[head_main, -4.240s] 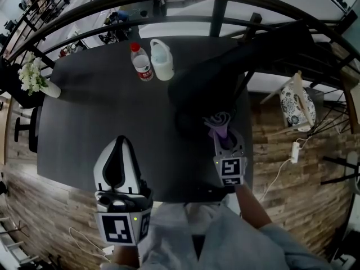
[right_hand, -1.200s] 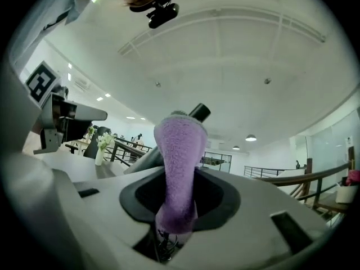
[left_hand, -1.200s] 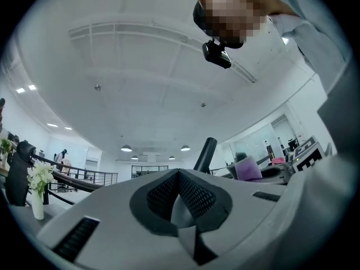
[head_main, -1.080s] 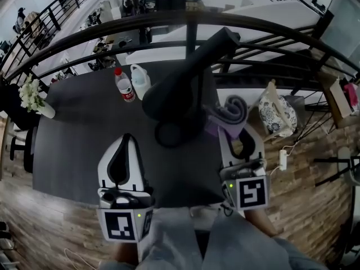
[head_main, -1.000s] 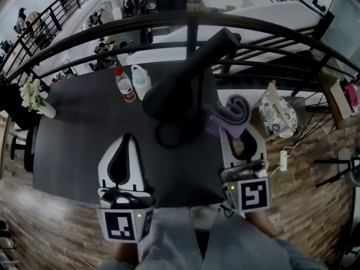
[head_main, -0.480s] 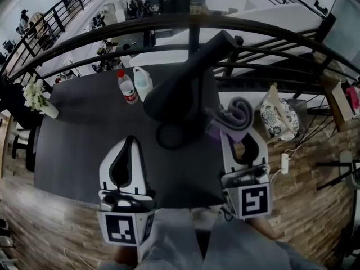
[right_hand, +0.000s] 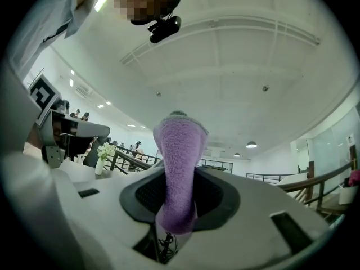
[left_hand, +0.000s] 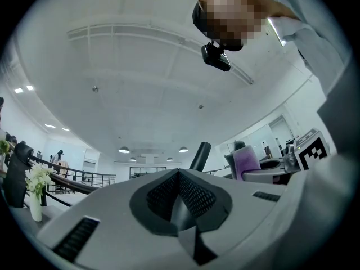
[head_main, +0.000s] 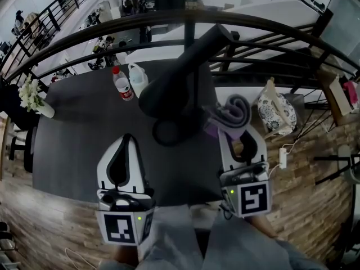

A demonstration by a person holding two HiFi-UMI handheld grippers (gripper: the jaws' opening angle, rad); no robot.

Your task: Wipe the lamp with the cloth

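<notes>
Right gripper (head_main: 239, 137) pinches our cloth (head_main: 235, 110), left gripper (head_main: 125, 139) pressed together, over the dark table's (head_main: 73, 134) near edge; railing (head_main: 189, 30) beyond.

Your lamp (head_main: 180, 89) stands on the table (head_main: 73, 145), right of centre. Behind it to the left, the water bottle (head_main: 120, 84) and jug (head_main: 137, 79) stand side by side. The flower vase (head_main: 35, 97) is at the far left edge. The cloth (head_main: 233, 114), between your right gripper's (head_main: 239, 142) jaws, is just right of the lamp; your left gripper (head_main: 125, 142) is nearer and to the left.
</notes>
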